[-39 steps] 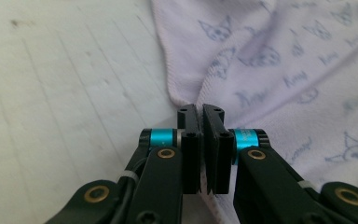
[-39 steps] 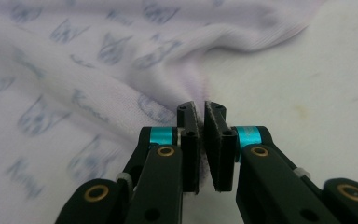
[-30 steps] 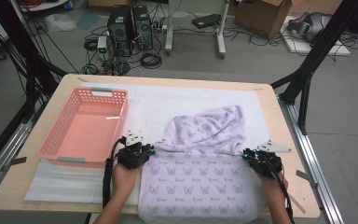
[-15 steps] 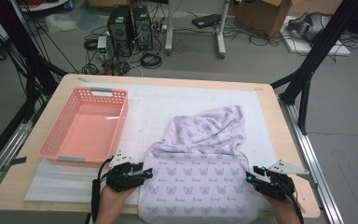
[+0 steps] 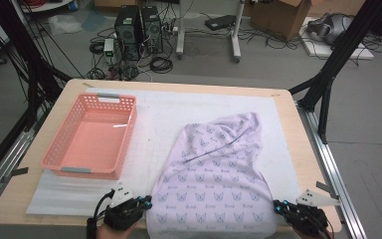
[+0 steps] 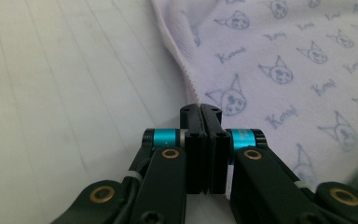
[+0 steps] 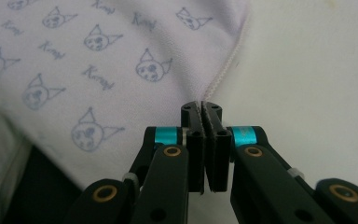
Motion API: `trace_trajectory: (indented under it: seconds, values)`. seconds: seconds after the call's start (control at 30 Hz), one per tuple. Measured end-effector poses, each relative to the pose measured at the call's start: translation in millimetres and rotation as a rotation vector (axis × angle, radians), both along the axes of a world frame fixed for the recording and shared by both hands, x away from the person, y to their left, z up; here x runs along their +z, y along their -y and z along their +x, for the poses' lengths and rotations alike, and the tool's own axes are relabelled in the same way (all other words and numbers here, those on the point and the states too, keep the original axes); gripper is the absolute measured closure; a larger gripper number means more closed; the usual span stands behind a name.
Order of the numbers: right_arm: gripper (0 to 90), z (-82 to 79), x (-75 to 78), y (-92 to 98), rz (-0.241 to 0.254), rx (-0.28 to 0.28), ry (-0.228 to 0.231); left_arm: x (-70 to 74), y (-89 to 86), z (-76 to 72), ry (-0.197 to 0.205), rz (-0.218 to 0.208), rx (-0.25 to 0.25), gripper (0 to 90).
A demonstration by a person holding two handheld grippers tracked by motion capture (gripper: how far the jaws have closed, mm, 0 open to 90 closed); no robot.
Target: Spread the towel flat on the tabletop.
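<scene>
A pale lilac garment (image 5: 214,169) printed with small cat faces lies spread on the white mat, its near end at the table's front edge. My left gripper (image 5: 149,201) sits at its near left edge. In the left gripper view the jaws (image 6: 200,109) have just been closing and meet on the stitched hem (image 6: 186,70). My right gripper (image 5: 277,205) is at the near right edge. Its jaws (image 7: 202,107) have also just been closing and pinch the hem (image 7: 223,70), which runs in between the tips.
An empty pink plastic basket (image 5: 90,172) stands on the left of the white mat (image 5: 159,109). The wooden table's right edge (image 5: 306,159) runs along a metal rail. Black frame legs, computers and cables are on the floor beyond.
Both grippers have slid toward the table's near edge along the garment's two sides. The cloth's near part now lies longer and flatter.
</scene>
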State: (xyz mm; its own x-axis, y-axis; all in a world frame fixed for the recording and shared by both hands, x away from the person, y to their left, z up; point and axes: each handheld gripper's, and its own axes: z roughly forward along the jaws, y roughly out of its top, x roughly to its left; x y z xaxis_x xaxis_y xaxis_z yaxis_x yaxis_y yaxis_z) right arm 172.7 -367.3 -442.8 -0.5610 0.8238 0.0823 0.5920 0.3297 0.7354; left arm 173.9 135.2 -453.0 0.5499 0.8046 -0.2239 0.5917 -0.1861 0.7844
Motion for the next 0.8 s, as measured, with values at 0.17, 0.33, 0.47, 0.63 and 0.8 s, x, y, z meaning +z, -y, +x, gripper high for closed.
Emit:
trace_trajectory:
  seconds: [0.17,0.33,0.47,0.63,0.8]
  values:
    - [74.6,-14.8,1.3,3.1,0.024,0.000,0.000,-1.1,4.2,0.4,0.022,-0.024,-0.030,69.7]
    - [65.5,-0.2,6.2,0.0,0.038,-0.045,0.051,3.1,6.0,28.1,0.046,-0.074,-0.012,55.2]
    - [64.1,20.6,3.9,-6.8,0.001,-0.093,0.061,-0.9,13.6,60.2,-0.019,-0.069,-0.012,53.5]
    - [63.0,44.7,-4.7,-21.6,-0.041,-0.087,0.031,-1.3,30.3,70.2,-0.019,-0.038,-0.043,59.3]
    - [87.7,37.5,-3.4,-20.4,-0.022,-0.045,0.022,-0.5,26.1,49.6,0.011,0.019,-0.017,85.8]
